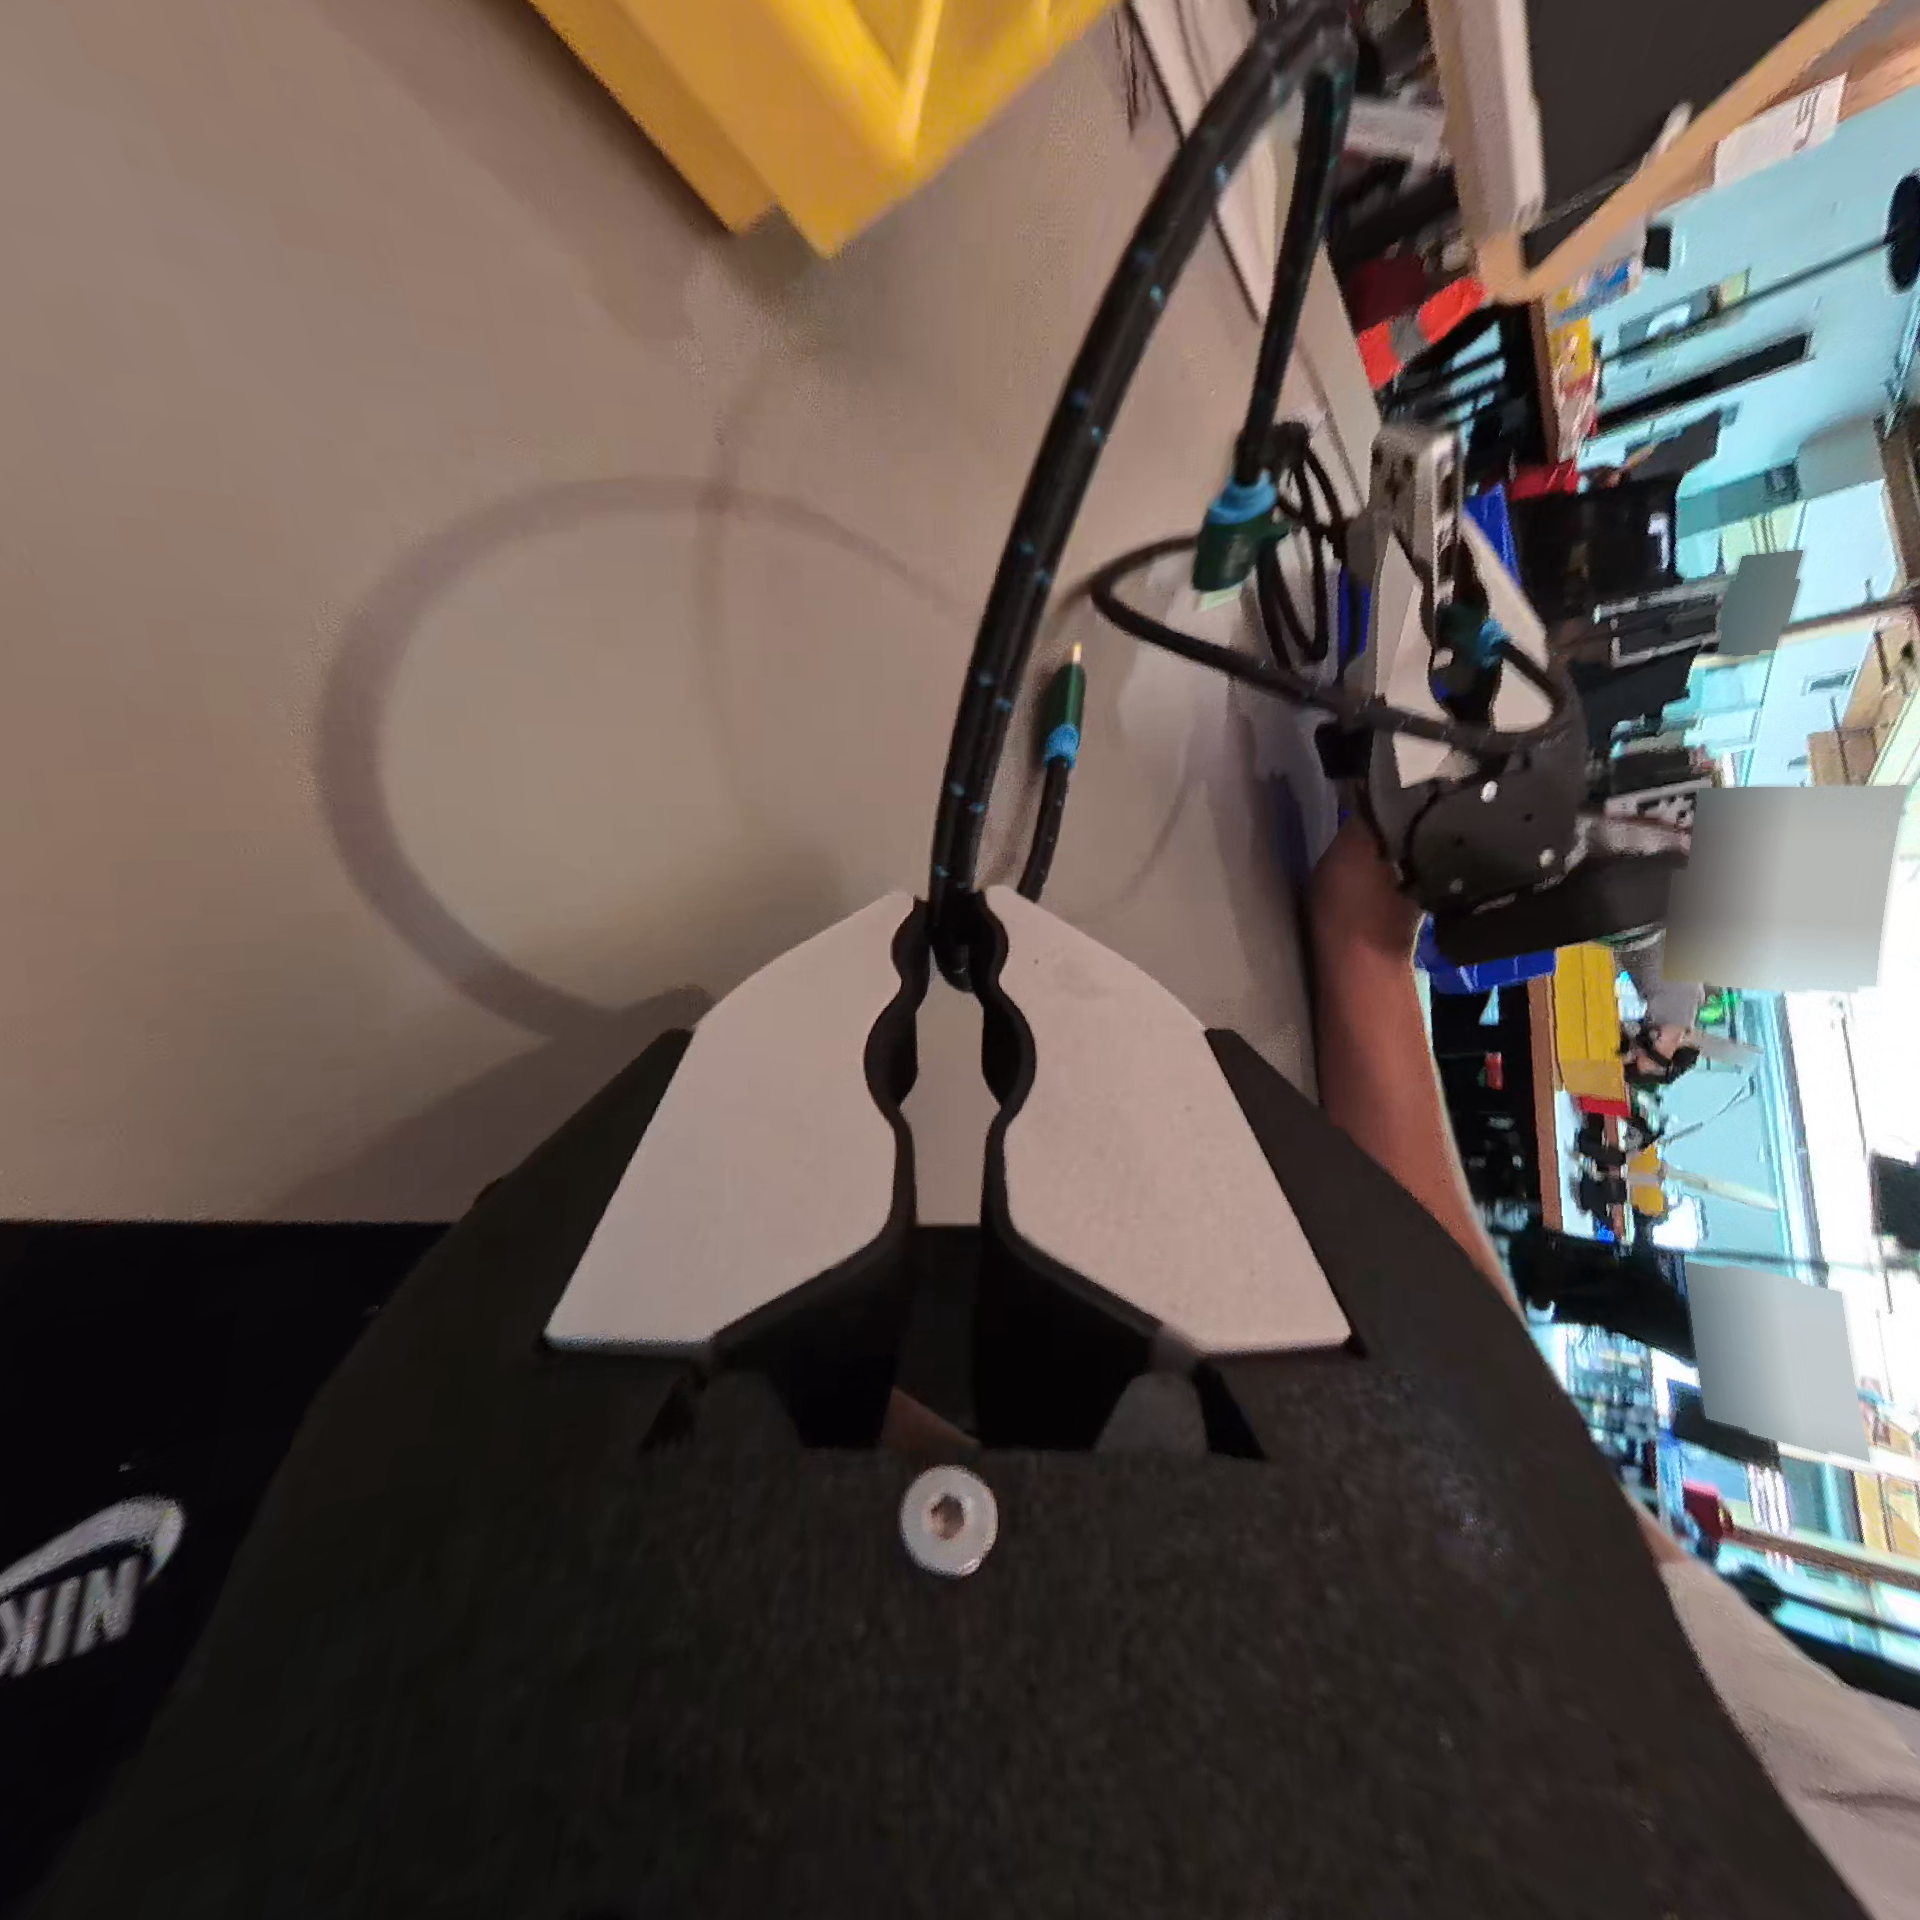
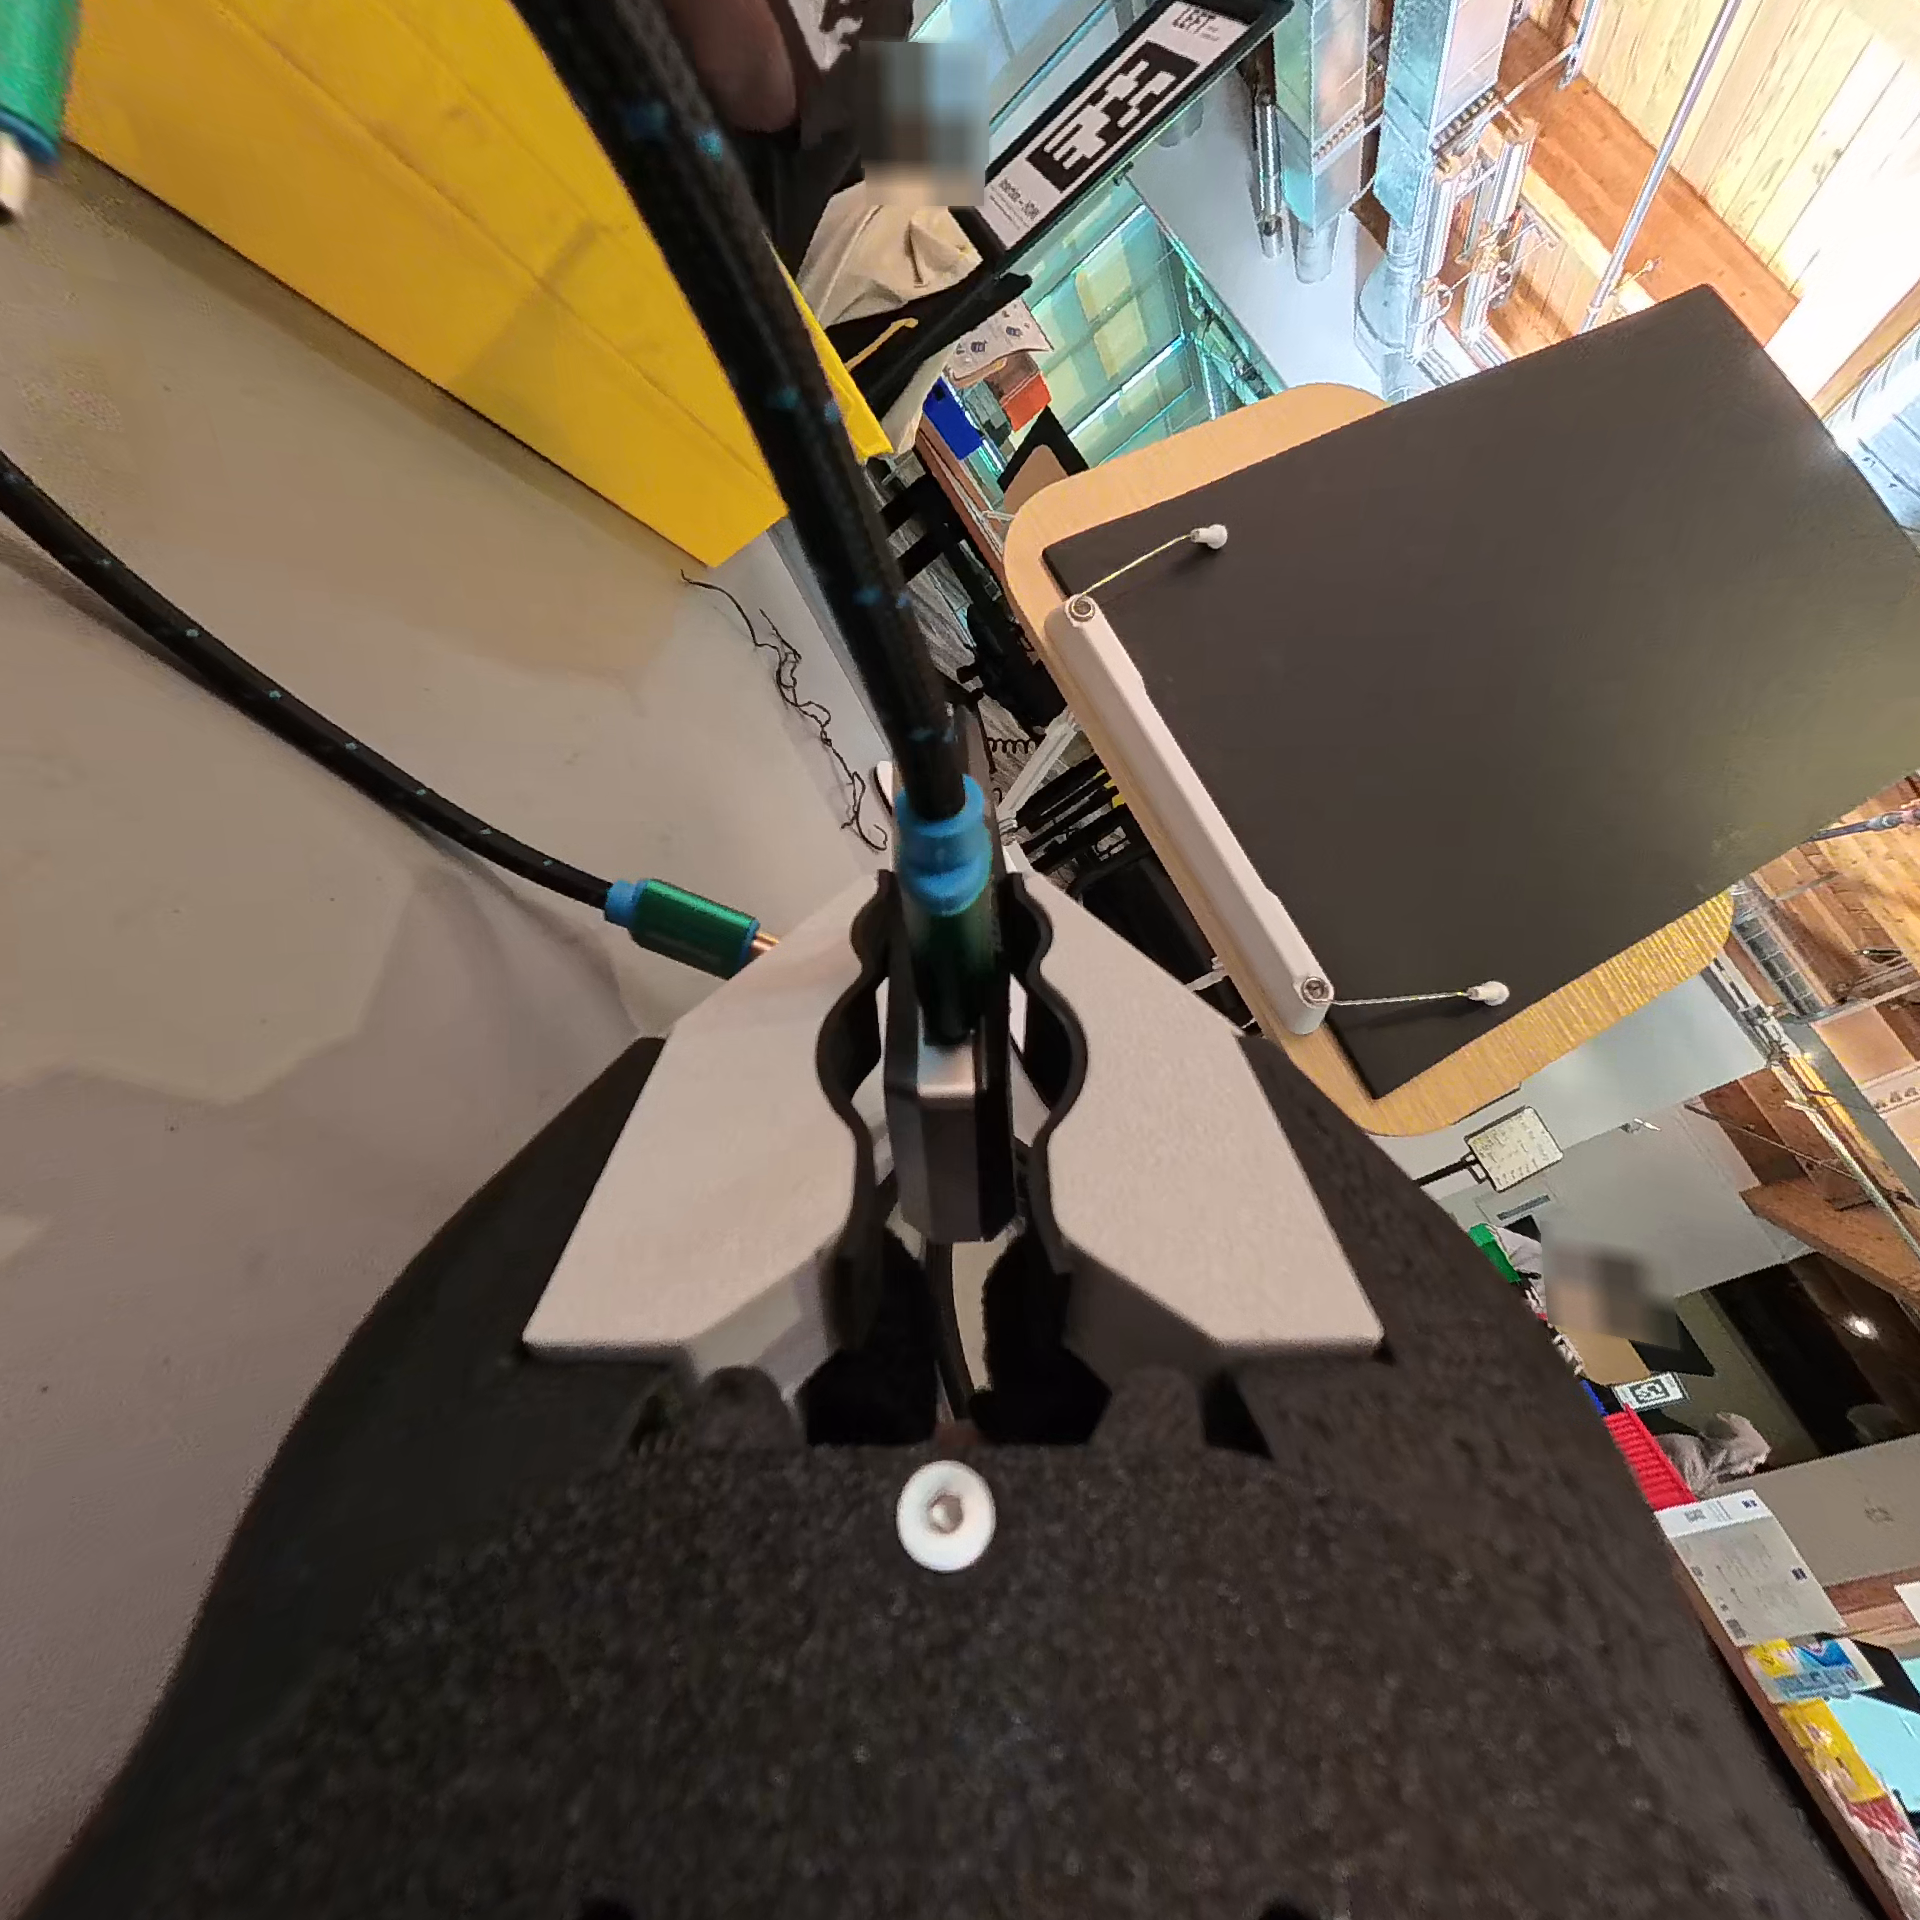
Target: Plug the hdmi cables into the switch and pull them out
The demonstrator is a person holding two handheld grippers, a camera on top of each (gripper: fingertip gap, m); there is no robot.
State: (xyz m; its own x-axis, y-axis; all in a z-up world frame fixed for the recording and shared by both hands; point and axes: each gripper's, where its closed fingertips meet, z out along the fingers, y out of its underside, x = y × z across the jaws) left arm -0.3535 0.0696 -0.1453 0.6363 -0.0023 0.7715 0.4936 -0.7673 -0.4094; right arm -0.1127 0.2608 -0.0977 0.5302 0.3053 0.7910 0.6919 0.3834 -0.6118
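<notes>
Black braided cable (image 1: 1023, 582); green plug (image 2: 694, 927)

Bright, even light; fisheye-warped edges (background blurred, windows glaring).

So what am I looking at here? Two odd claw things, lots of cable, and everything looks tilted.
These are not robot arms. A person holds a two-finger gripper in each hand, and each picture comes from a wide-angle camera on one gripper, looking along its fingers.

In the left wrist view, the left gripper pinches a black braided cable at its tips, above a beige table. A loose green plug lies there, near a yellow bin.

In the right wrist view, the right gripper clamps the small grey switch, with a green plug plugged into it. Another green plug lies on the table beside it.
</notes>
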